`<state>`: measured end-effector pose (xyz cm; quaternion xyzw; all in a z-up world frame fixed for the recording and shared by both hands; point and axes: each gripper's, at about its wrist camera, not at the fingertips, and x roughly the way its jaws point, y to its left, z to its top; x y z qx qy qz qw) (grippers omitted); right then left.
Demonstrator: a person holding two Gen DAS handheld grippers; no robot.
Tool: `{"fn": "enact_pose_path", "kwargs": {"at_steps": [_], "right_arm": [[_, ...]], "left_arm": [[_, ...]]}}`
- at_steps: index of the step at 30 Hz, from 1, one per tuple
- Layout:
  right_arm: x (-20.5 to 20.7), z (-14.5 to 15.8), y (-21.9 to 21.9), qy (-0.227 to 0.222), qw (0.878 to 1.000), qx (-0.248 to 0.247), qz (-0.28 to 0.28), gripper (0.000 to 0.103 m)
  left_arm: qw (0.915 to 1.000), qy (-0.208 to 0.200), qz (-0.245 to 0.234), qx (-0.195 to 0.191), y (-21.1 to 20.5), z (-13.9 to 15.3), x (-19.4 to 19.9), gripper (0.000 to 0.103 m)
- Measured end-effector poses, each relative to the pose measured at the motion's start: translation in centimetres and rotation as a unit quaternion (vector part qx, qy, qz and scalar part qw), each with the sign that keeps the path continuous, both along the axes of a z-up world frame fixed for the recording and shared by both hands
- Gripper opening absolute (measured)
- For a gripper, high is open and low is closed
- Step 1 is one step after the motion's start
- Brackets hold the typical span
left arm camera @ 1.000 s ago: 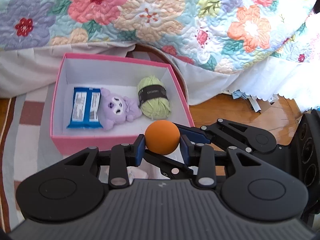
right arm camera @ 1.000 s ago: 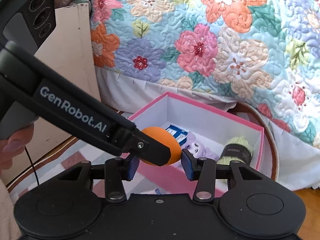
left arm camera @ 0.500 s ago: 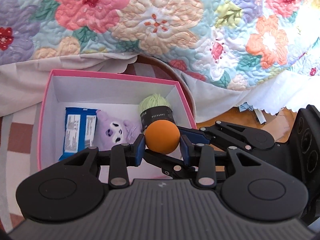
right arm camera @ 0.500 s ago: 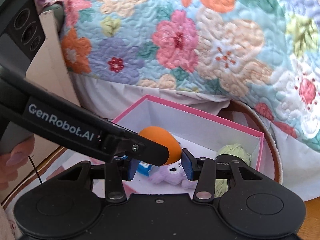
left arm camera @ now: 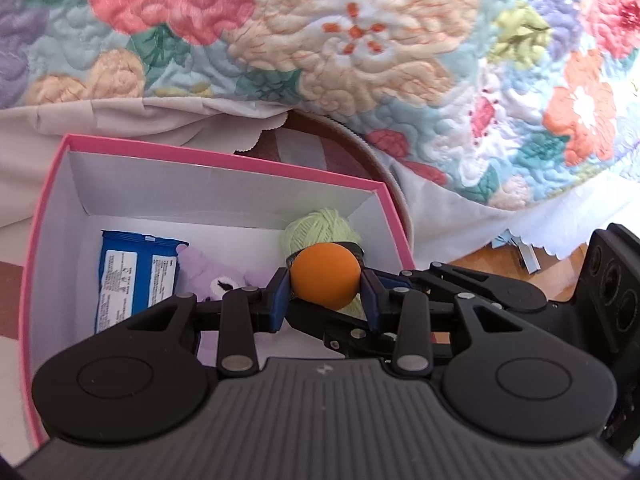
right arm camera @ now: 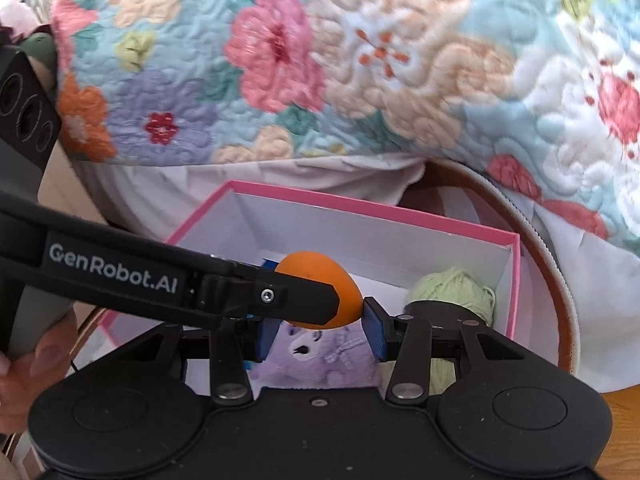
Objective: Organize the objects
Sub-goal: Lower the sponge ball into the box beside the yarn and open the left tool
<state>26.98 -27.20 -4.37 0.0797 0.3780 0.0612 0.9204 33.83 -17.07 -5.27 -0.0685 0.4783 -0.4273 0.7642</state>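
My left gripper [left arm camera: 325,294] is shut on an orange ball [left arm camera: 325,275] and holds it above the pink box [left arm camera: 224,160], over its right part. The right gripper [right arm camera: 320,328] is also shut on the orange ball [right arm camera: 344,280], crossing under the left one. Inside the box lie a blue snack packet [left arm camera: 134,276], a purple plush toy [left arm camera: 208,276] and a green yarn ball [left arm camera: 320,230]. In the right wrist view the plush [right arm camera: 316,356] and yarn [right arm camera: 452,288] lie below the ball, and the left gripper's arm [right arm camera: 160,276] crosses from the left.
A floral quilt [left arm camera: 320,40] hangs over the bed edge behind the box. A round brown-rimmed rug [right arm camera: 560,280] lies under the box, on wooden floor [left arm camera: 500,256]. A hand [right arm camera: 24,376] holds the left gripper's handle.
Both grippers have carried the orange ball forward, from before the box's front wall to above its inside. The box and quilt look closer.
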Motion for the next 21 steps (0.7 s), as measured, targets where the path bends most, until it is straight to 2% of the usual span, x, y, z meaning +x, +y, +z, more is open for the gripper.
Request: {"fn": "enact_pose_path", "kwargs": {"at_steps": [5,18,21], "right_arm": [[0.8,-0.9,-0.7,0.008,1.0,0.001,-0.002,0.05],[2.0,-1.8,-1.5,0.01,1.0,-0.01,-0.013,0.053],[1.9,-1.9,-1.5,0.005,1.0,-0.013,-0.007,0.054]], "left_arm": [[0.9995,0.023,0.011,-0.016,-0.3,-1.3,1.1,0.037],[0.9985,0.033,0.027,-0.034,-1.0,-2.7,2.5,0.037],[0.9989,0.031,0.025,-0.023,-1.2,-2.9,2.6,0.037]]}}
